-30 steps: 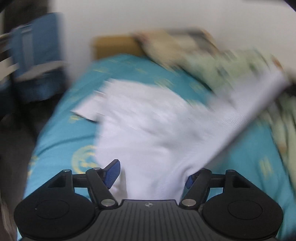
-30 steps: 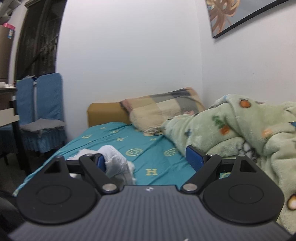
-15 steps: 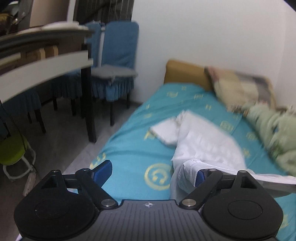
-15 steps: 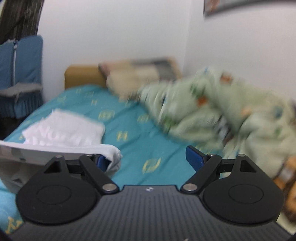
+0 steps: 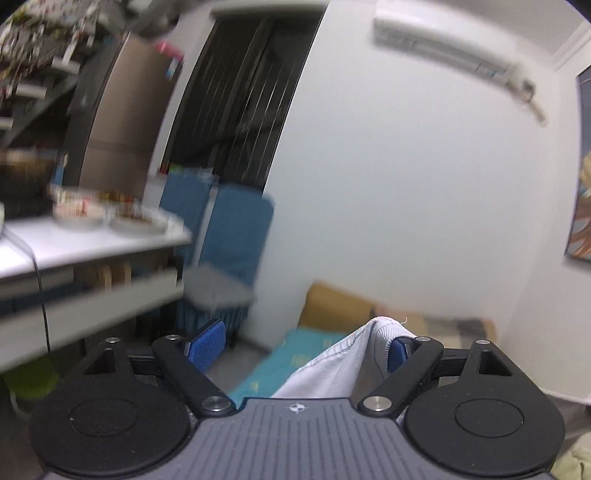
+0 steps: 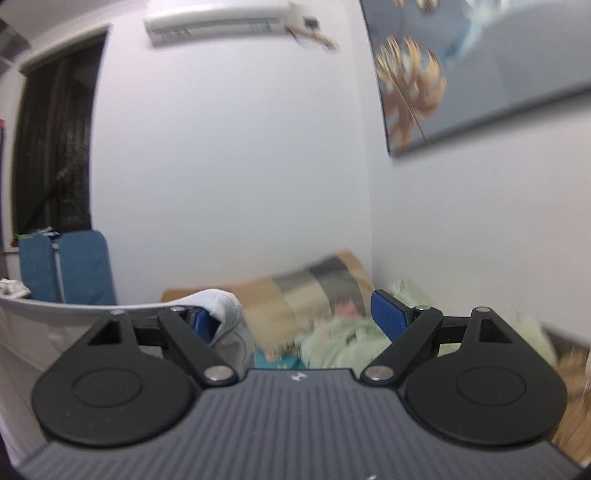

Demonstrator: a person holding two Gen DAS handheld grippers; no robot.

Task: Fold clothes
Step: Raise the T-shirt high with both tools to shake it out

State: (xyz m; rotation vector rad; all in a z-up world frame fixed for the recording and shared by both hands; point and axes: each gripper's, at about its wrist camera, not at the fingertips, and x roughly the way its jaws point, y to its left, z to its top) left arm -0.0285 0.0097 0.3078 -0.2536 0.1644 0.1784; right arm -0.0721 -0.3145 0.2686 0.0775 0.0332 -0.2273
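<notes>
While both grippers are pointing roughly level across the bedroom, the white garment point(image 5: 343, 365) is hanging off them above the bed point(image 5: 280, 365), w/ one edge caught on each side. On the left gripper point(image 5: 303, 349) the fingers point(image 5: 207, 343) have just been opening and are standing wide apart, released, not pinching anything; the garment's ribbed hem is draping over the tip of the R-hand finger and falling down toward the gripper body, so cloth is lying partly btwn the fingers but only one pad is touching it. The right gripper point(image 6: 295, 317) is showing the same thing mirrored: its fingers point(image 6: 388, 314) are spread wide and unclenched, and the garment point(image 6: 229, 314) is hooking over the L-hand finger, w/ a taut band of cloth running off toward the pic's left edge. Beyond that, a checked pillow point(image 6: 314, 291) is leaning at the head of the bed against the wall, and a pale green blanket point(image 6: 340, 339) is bunching up just beside it. Blue-covered chairs point(image 5: 236, 229) are standing near the table point(image 5: 92, 243), which is carrying some blurred dishes. An AC unit point(image 6: 218, 22) is sitting high on the wall, w/ a framed leaf picture point(image 6: 480, 66) hanging on the adjoining wall.
</notes>
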